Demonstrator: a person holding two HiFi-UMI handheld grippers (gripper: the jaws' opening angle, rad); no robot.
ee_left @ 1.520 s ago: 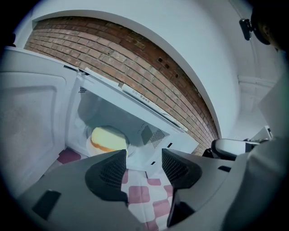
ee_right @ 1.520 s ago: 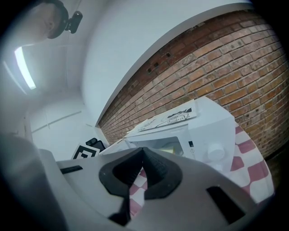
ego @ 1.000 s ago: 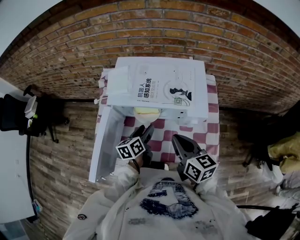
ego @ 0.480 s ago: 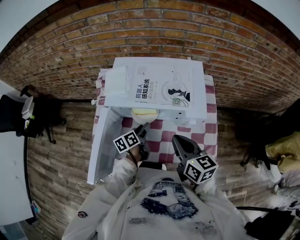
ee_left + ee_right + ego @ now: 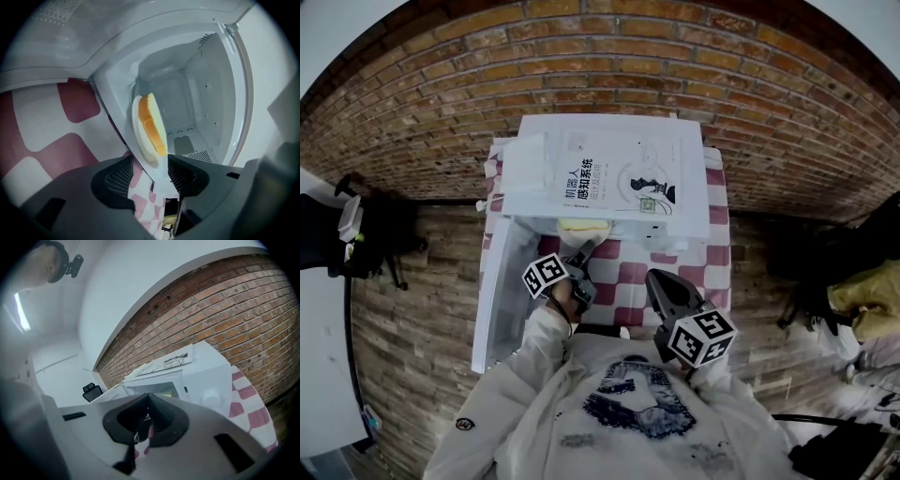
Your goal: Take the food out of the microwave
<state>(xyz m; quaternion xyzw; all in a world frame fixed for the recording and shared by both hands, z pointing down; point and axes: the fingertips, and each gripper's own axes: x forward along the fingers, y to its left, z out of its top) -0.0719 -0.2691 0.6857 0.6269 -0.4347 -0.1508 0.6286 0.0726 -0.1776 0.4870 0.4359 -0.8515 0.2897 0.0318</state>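
Observation:
A white microwave (image 5: 694, 202) stands on a table with a red-and-white checked cloth (image 5: 714, 272). Its door (image 5: 500, 291) hangs open to the left. Inside the cavity (image 5: 199, 103) sits a pale plate (image 5: 584, 226) with yellow-orange food (image 5: 151, 126). My left gripper (image 5: 580, 251) reaches into the opening. Its jaws are open, and the near rim of the plate (image 5: 140, 140) lies between them, just ahead of the left gripper (image 5: 151, 169). My right gripper (image 5: 655, 279) hangs back over the cloth, shut and empty. In the right gripper view, the right gripper (image 5: 149, 403) points toward the microwave (image 5: 208, 373).
A white book (image 5: 623, 173) with printed text lies on top of the microwave. A brick wall is behind the table. A black office chair (image 5: 384, 234) and a white desk edge (image 5: 323, 356) are at the left. Bags (image 5: 862, 300) lie on the floor at the right.
My left gripper has moved forward from the table's front edge to the microwave opening, up to the plate. The right gripper has stayed where it was.

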